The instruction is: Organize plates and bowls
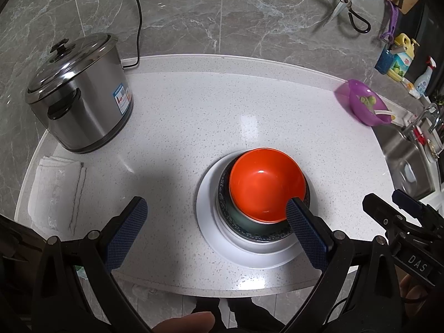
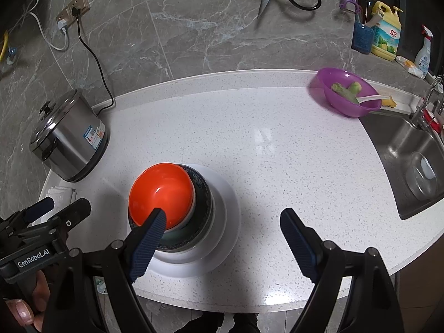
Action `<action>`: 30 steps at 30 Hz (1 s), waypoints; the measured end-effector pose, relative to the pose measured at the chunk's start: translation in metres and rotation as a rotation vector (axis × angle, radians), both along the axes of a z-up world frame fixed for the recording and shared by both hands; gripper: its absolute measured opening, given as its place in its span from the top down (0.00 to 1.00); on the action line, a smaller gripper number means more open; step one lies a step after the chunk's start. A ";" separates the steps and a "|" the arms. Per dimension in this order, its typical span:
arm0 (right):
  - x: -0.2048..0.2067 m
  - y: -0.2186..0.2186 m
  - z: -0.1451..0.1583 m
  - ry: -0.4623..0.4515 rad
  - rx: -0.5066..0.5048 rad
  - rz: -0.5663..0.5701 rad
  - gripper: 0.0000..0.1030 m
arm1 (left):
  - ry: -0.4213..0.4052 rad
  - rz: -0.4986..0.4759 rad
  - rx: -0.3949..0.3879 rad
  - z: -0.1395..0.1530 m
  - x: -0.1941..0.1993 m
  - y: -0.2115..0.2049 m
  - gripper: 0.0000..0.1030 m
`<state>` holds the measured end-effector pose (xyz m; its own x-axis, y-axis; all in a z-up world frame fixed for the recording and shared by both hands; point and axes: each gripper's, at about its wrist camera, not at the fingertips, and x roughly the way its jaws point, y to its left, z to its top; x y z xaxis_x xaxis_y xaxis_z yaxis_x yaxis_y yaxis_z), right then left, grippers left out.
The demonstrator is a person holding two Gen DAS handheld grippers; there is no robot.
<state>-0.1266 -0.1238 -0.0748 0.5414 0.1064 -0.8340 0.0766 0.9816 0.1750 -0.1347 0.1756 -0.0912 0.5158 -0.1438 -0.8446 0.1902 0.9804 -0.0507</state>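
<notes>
Left wrist view: we see the left gripper [image 1: 216,222] with its jaws spread wide and nothing held; its right finger overlaps the near rim of the orange bowl in the picture, and we cannot tell whether it touches.
Right wrist view: we see the right gripper [image 2: 223,238] likewise spread wide and empty; its left finger crosses the bowl's near edge at 7 o'clock of the stack, contact not determinable.
Stack location: the orange bowl [image 1: 267,183] sits nested in a dark patterned bowl [image 1: 249,223], which rests on a white plate [image 1: 211,230], all at 6 o'clock on the countertop [image 1: 208,111], near the front edge.
Stack logic: we judge the widest piece is lowest and the smallest uppermost so that the pile stays stable and compact.
Nesting check: the orange bowl appears offset toward 9 o'clock of the dark bowl in the right wrist view; we judge it not fully centred.
Gripper posture: we judge both grippers flank the stack, open, so that neither disturbs it.
Remaining item: a purple bowl [image 2: 348,91] holding green produce and a white spoon stands apart at 2 o'clock, beside the sink [image 2: 410,149]; whether it belongs to the task we cannot tell.
Obstacles: a steel pot [image 1: 80,94] at 10 o'clock and a folded cloth [image 1: 55,191] at 8 o'clock stand well apart from the stack.
</notes>
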 end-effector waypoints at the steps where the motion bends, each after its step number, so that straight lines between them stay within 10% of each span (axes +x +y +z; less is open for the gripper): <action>1: 0.000 0.000 0.000 0.000 0.001 -0.001 0.16 | -0.001 0.000 0.001 0.000 0.000 0.000 0.02; 30: -0.006 -0.001 -0.004 0.007 0.001 0.005 0.16 | 0.003 0.009 0.007 0.000 -0.007 0.001 0.02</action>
<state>-0.1322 -0.1251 -0.0788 0.5352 0.1097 -0.8376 0.0729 0.9818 0.1751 -0.1413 0.1765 -0.0908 0.5146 -0.1328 -0.8471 0.1809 0.9825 -0.0441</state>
